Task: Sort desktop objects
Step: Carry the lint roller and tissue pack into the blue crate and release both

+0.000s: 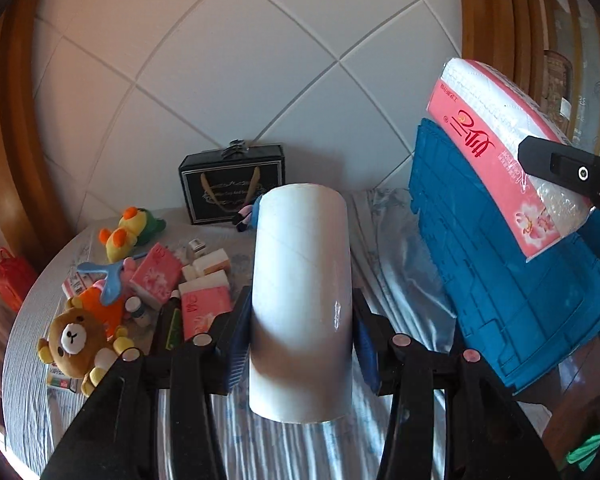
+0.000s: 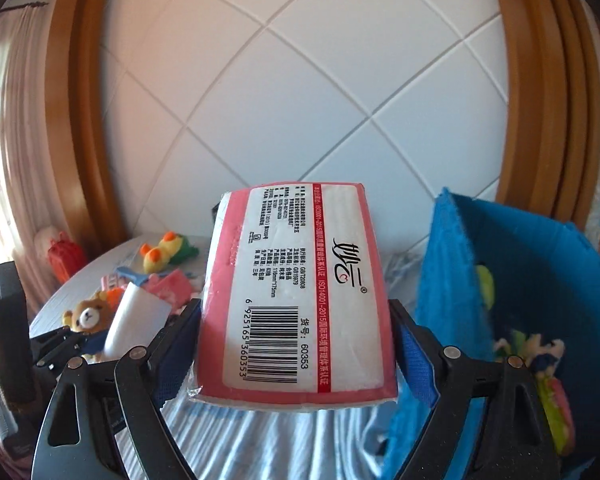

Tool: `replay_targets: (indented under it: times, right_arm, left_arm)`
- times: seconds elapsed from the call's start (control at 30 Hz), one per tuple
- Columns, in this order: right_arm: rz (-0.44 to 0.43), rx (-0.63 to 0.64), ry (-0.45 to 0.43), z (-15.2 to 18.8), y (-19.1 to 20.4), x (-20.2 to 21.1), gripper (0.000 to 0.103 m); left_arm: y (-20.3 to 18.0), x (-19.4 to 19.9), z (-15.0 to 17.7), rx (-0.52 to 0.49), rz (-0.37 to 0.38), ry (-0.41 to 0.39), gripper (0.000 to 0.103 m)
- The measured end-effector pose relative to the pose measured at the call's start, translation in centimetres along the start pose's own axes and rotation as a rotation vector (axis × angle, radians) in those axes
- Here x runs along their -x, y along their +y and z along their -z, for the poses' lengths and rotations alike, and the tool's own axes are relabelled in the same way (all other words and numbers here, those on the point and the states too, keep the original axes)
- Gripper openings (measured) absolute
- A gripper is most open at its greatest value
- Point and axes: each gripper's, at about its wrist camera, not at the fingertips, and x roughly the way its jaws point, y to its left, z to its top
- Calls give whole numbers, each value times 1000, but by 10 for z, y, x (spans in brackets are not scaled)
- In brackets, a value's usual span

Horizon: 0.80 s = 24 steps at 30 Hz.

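Clamping a white roll point(image 1: 300, 300), the left gripper point(image 1: 300, 344) points level toward the tiled wall, roll upright between its pads, left of the blue bin point(image 1: 512, 280). Right gripper point(image 2: 296, 344) is closed on a pink tissue pack point(image 2: 296, 292), barcode face up, raised just left of the bin's rim. Brown bear point(image 1: 80, 340) and other clutter lie well left of the bin.

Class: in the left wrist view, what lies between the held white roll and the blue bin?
Only bare, wrinkled tablecloth between white roll and blue bin.
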Motion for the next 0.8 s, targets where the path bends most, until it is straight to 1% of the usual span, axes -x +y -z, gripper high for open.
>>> replay_targets:
  times: [0.1, 0.2, 0.33, 0.43, 0.5, 0.6, 0.7, 0.8]
  right_arm:
    - [77, -37, -38, -5, -48, 26, 88]
    - [144, -71, -54, -5, -98, 48, 88]
    - [230, -100, -26, -9, -164, 67, 88]
    - [306, -105, 0, -4, -204, 78, 88]
    - [344, -117, 21, 2, -229, 76, 88]
    - [377, -152, 54, 12, -261, 68, 88]
    - [401, -174, 88, 16, -288, 57, 88]
    - [400, -177, 129, 5, -313, 44, 88]
  left_arm:
    - [-40, 2, -20, -30, 41, -27, 45]
    - [-79, 5, -43, -54, 107, -40, 45]
    - [-137, 1, -73, -88, 207, -24, 45]
    - [-182, -2, -93, -126, 258, -25, 45]
    - [-211, -7, -101, -162, 295, -21, 45]
    - [-257, -22, -108, -217, 340, 26, 45]
    - [-291, -50, -115, -260, 367, 120, 45]
    - [-315, -81, -127, -258, 383, 222, 45]
